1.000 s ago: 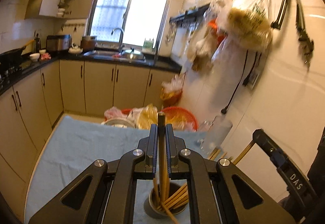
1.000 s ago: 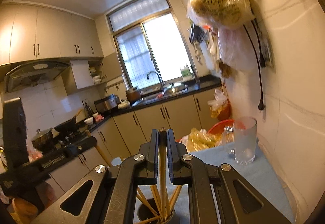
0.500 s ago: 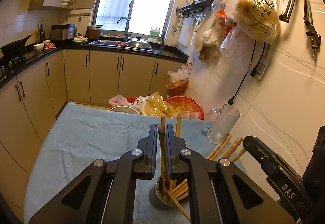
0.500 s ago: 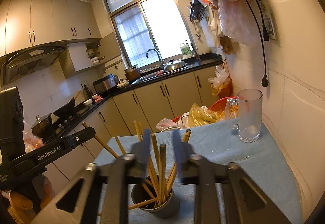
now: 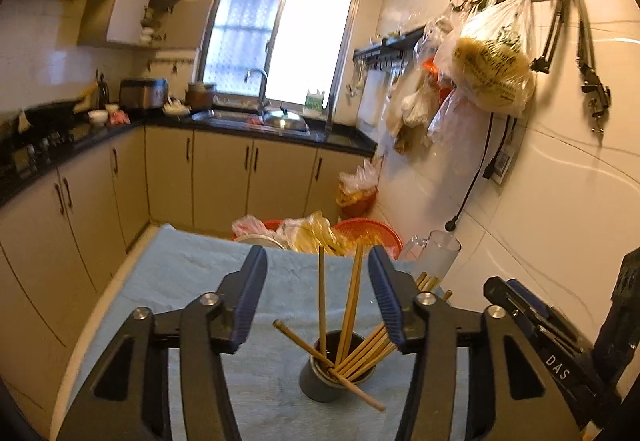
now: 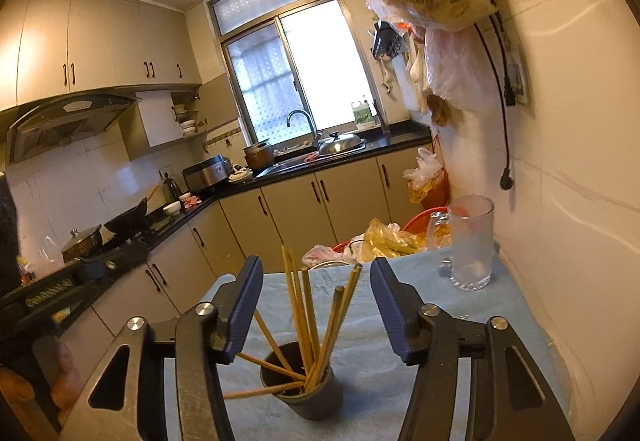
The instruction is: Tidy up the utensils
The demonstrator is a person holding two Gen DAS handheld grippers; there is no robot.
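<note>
A dark grey cup [image 5: 320, 381] stands on the blue cloth [image 5: 180, 281] and holds several wooden chopsticks [image 5: 350, 305] that fan out. The cup shows in the right wrist view [image 6: 312, 397] too, with the chopsticks [image 6: 306, 309] upright and leaning. My left gripper [image 5: 318, 293] is open and empty, above and behind the cup, with chopstick tops between its jaws. My right gripper [image 6: 316, 301] is open and empty, also above the cup. The right gripper's body shows at the lower right of the left wrist view [image 5: 548, 337].
A glass mug [image 6: 470, 241] stands on the cloth by the right wall, also in the left wrist view [image 5: 434, 253]. A red basket [image 5: 368, 235] and plastic bags [image 5: 308, 233] lie past the table's far edge. Bags hang on the wall [image 5: 492, 61]. Cabinets line the left.
Both grippers have opened and let go of a chopstick each; the chopsticks now stand in the cup. Both grippers have lifted back from the cup.
</note>
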